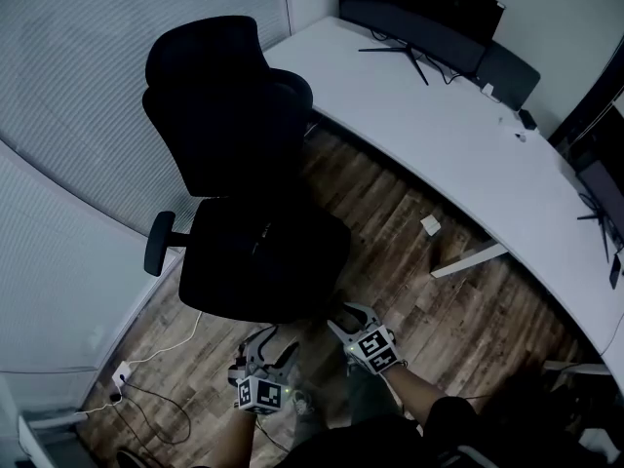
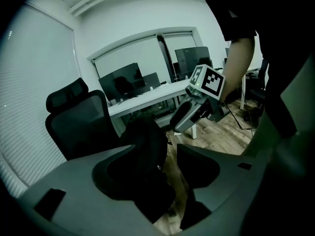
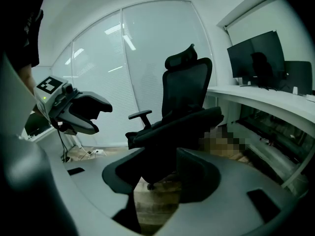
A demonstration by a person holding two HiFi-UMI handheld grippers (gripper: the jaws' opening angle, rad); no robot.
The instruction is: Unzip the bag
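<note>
1. Left tongs [image 1: 271,347]: the jaws stand wide apart and grip nothing. In the left gripper view the bag [image 2: 147,146] shows through the gap, beyond the tips and clear of both pads.
2. Right tongs [image 1: 349,318]: the jaws stand wide apart and grip nothing. In the right gripper view only the chair [image 1: 224,135] shows through the gap, further off.
3. Position of the tongs: in the head view both are held low over the wooden floor [image 1: 390,222], just in front of the chair seat. The left one sits nearer the person, the right one beside it. Neither touches the chair.
4. Bag: a black, rounded bulk that rests on the chair seat in front of the backrest. In the head view it merges with the black seat, so its outline cannot be traced there. The zip cannot be made out in any view.
5. Chair: a black office chair with headrest and armrests. It stands between the blinds [image 1: 78,86] and the tabletop [image 1: 458,135].
6. Tabletop: white and curved. It carries a dark monitor [image 1: 419,8] at its far end.
7. Floor items: a small white block [image 1: 430,224] lies near the tabletop leg. A white plug strip [image 1: 122,373] with cables lies by the blinds.
</note>
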